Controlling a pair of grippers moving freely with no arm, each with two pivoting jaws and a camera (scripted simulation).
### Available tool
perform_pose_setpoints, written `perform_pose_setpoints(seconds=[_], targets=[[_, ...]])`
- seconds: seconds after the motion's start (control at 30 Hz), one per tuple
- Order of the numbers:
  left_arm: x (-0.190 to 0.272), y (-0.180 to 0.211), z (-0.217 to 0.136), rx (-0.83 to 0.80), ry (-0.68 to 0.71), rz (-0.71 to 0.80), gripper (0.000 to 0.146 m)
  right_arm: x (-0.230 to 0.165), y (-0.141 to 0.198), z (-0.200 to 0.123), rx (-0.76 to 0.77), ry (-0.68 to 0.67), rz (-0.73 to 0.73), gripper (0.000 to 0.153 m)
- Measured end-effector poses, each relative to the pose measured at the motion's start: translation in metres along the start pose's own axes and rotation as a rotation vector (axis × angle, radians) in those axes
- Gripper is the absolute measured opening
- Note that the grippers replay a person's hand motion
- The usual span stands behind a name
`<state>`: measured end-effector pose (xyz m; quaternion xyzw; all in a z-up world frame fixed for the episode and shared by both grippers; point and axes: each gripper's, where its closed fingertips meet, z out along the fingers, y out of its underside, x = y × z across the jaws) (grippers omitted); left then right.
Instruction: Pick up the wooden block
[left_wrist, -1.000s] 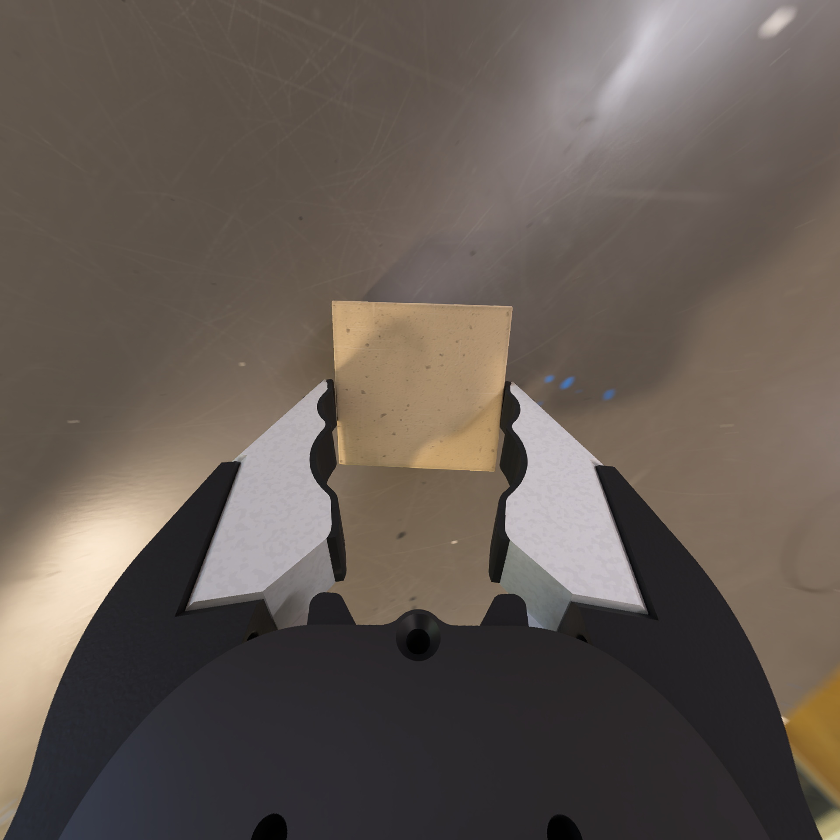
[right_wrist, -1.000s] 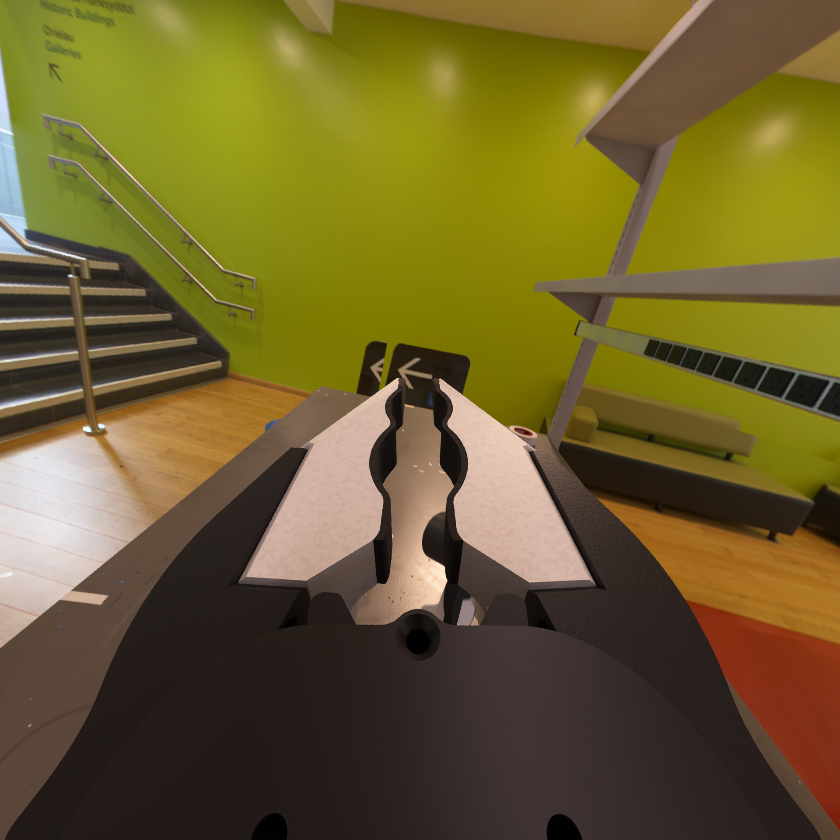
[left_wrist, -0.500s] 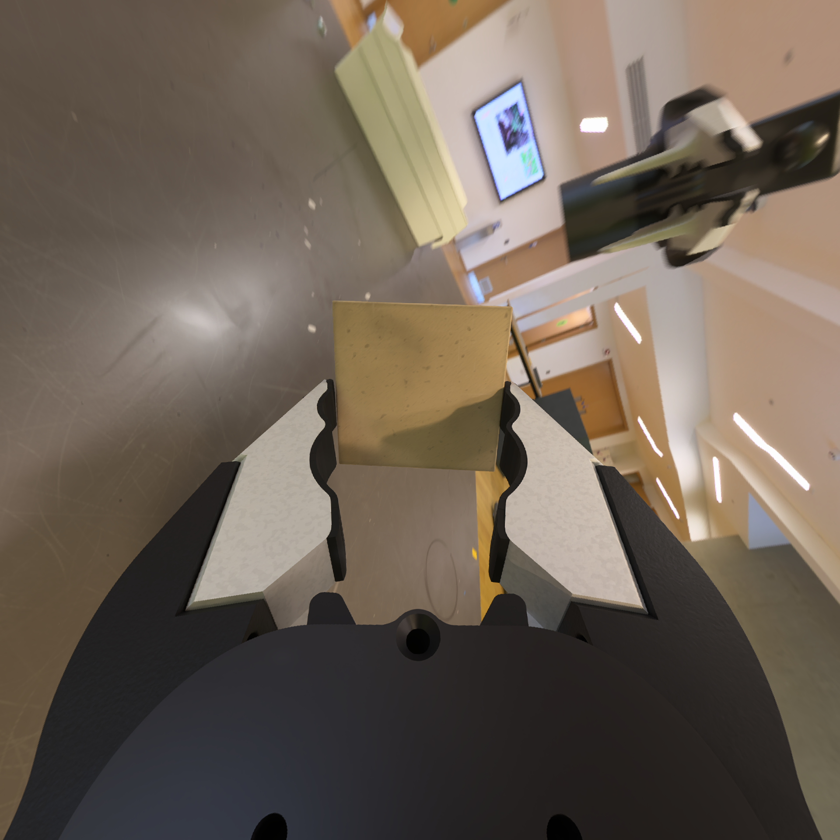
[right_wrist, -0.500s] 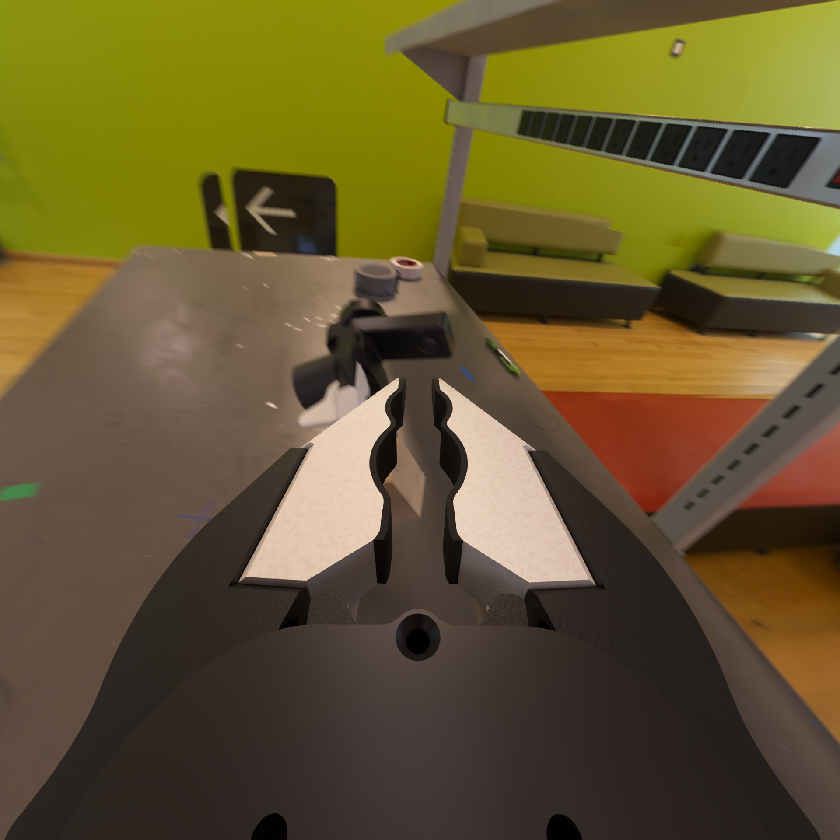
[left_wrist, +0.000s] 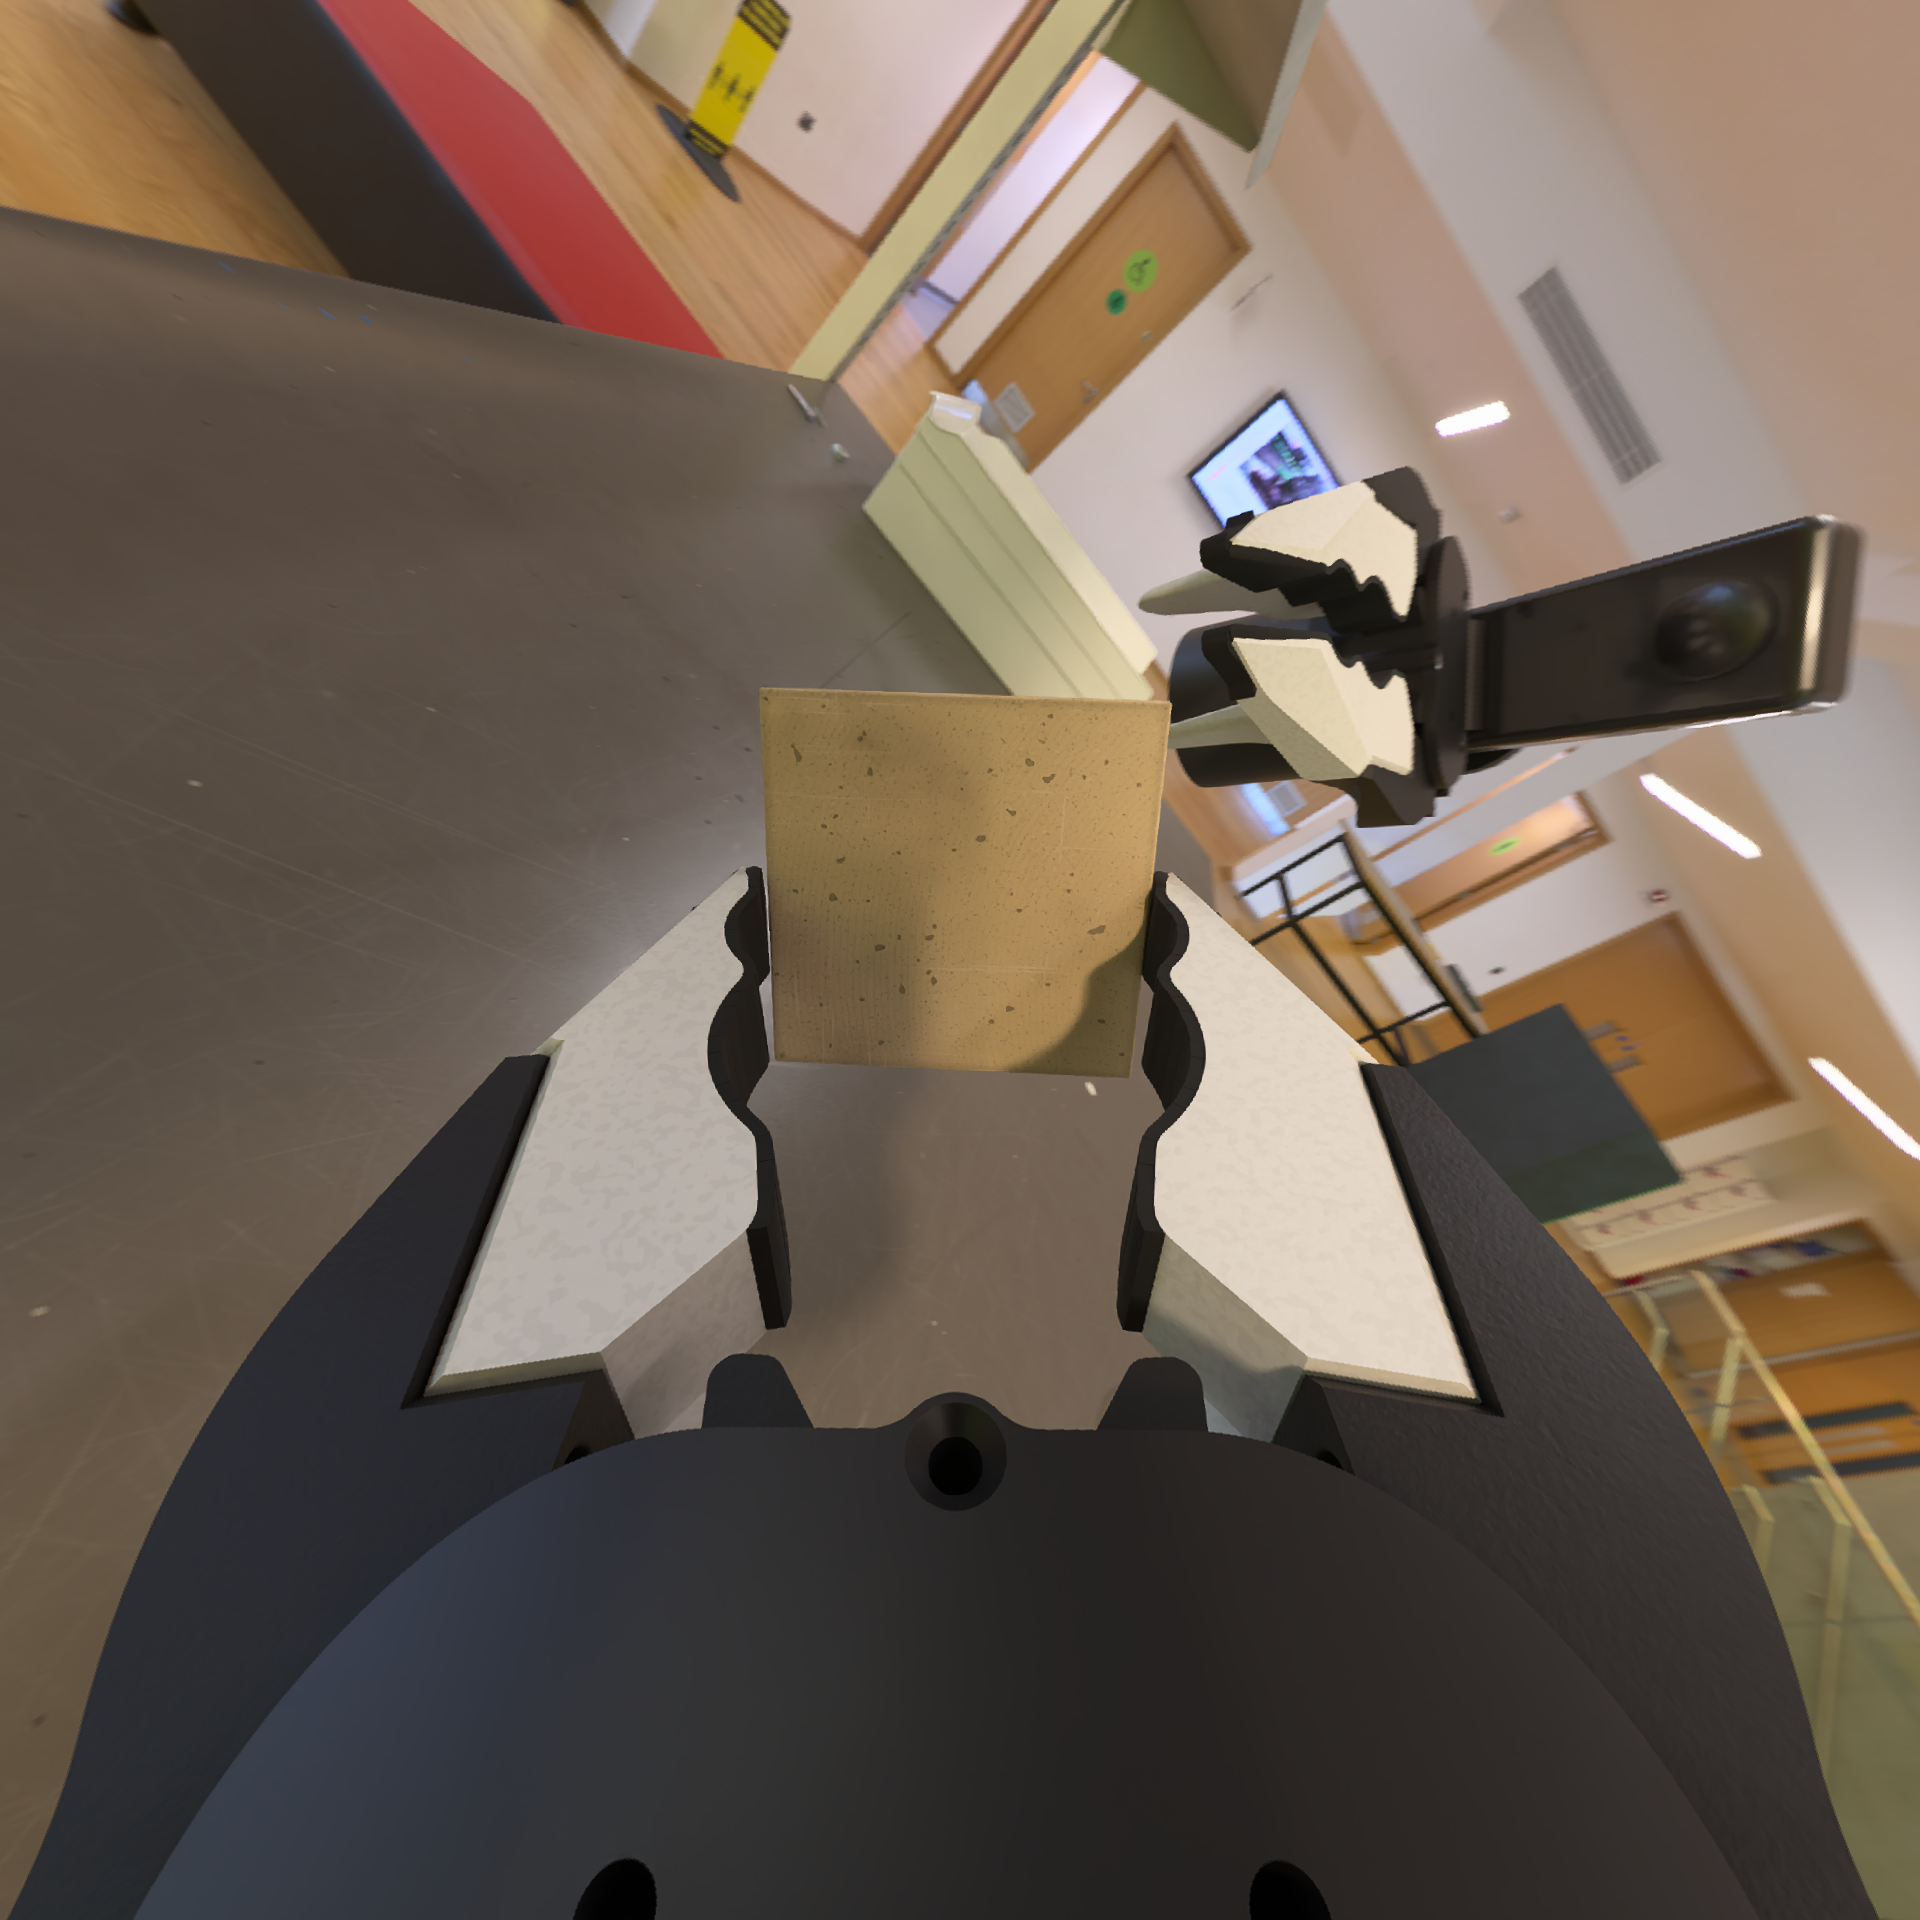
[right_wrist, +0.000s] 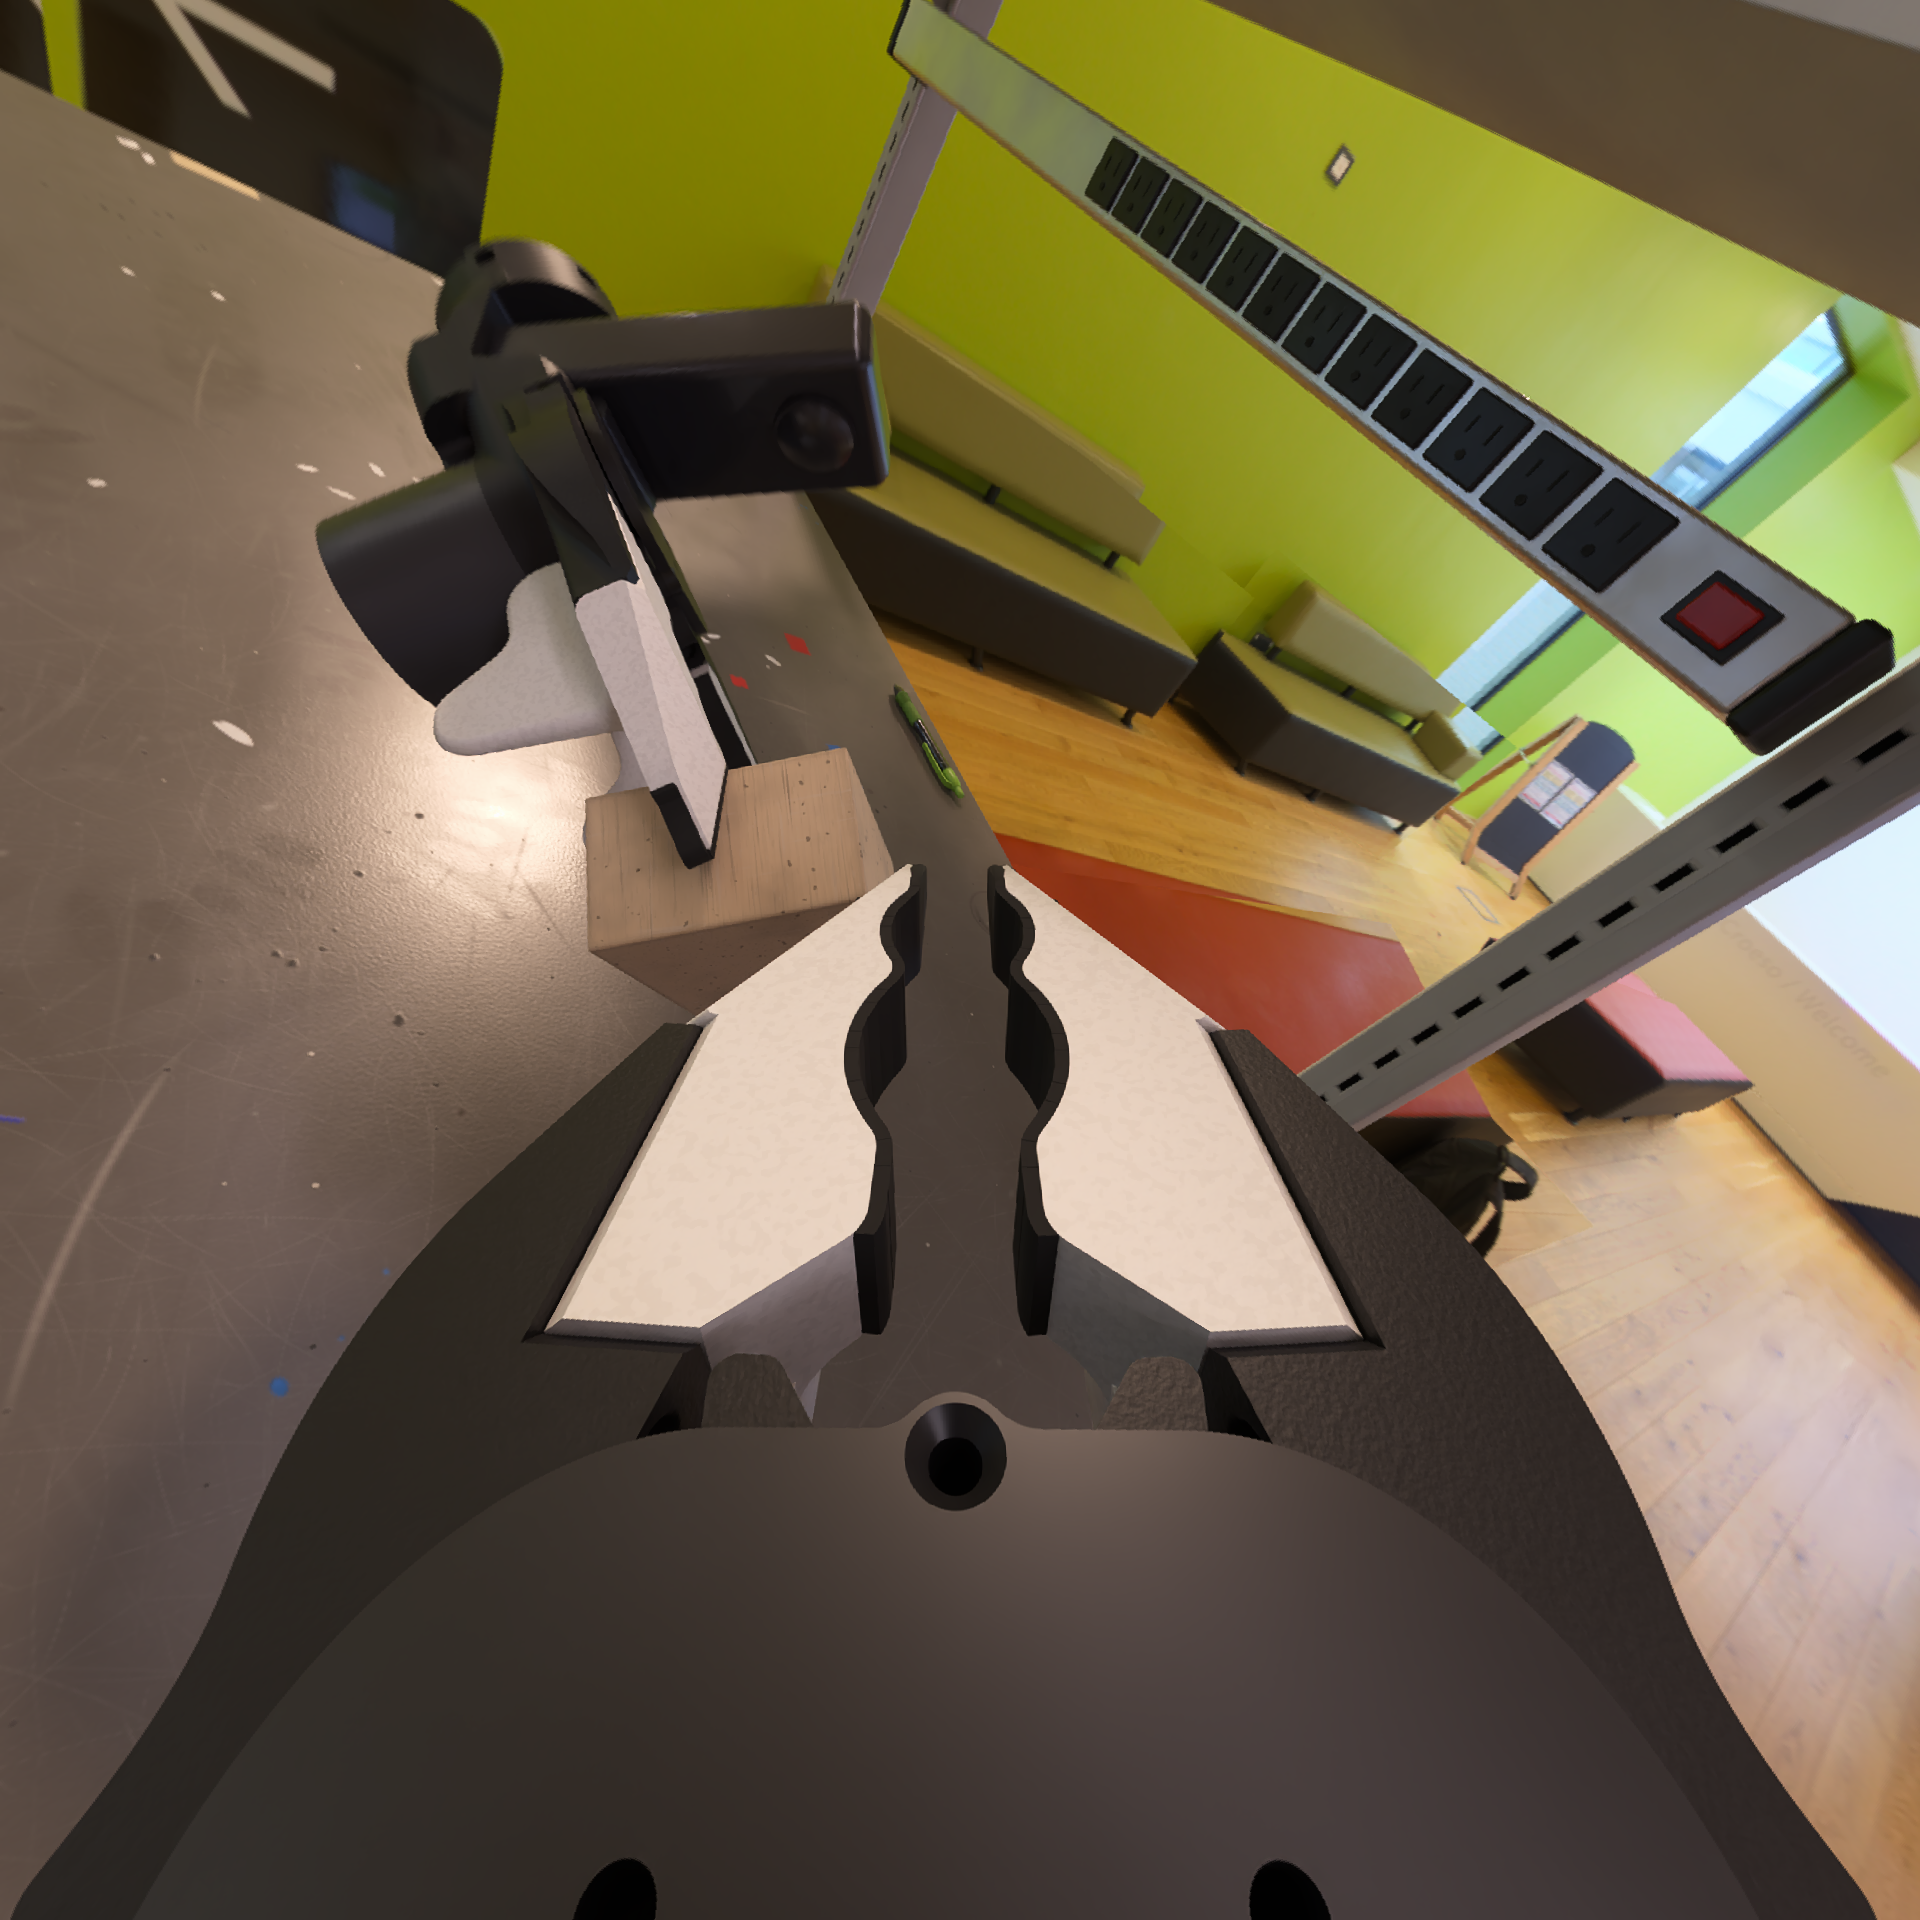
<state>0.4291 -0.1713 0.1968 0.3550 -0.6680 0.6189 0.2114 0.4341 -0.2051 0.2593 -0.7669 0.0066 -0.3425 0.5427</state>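
The wooden block (left_wrist: 956, 883) is a pale speckled cube gripped between my left gripper's (left_wrist: 956, 885) two fingertips. In the right wrist view the left gripper (right_wrist: 691, 831) comes down from the upper left, one finger pressed on the block (right_wrist: 790, 831). The block is low over the grey table (right_wrist: 208, 935); I cannot tell if it touches. My right gripper (right_wrist: 956, 878) is empty, its jaws nearly together with a narrow gap, its tips just right of the block. It also shows in the left wrist view (left_wrist: 1169, 665), beyond the block's upper right corner.
The table's edge runs close behind the block, with a green pen (right_wrist: 930, 743) lying by it. A cream box (left_wrist: 1008, 582) lies at the table's far edge. A power strip (right_wrist: 1455, 395) and a slotted shelf upright (right_wrist: 1610, 914) hang over the right side.
The left gripper has tilted from looking down at the table to looking across it, still holding the block. The right gripper has rolled and moved in close beside the block.
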Motion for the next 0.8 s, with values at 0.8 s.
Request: perform_pose_setpoints(seconds=[0.8], targets=[[0.033,-0.036,-0.017,0.195,-0.437,0.713,0.073,-0.001,-0.027,-0.015,-0.009,0.152,-0.206,0.013]])
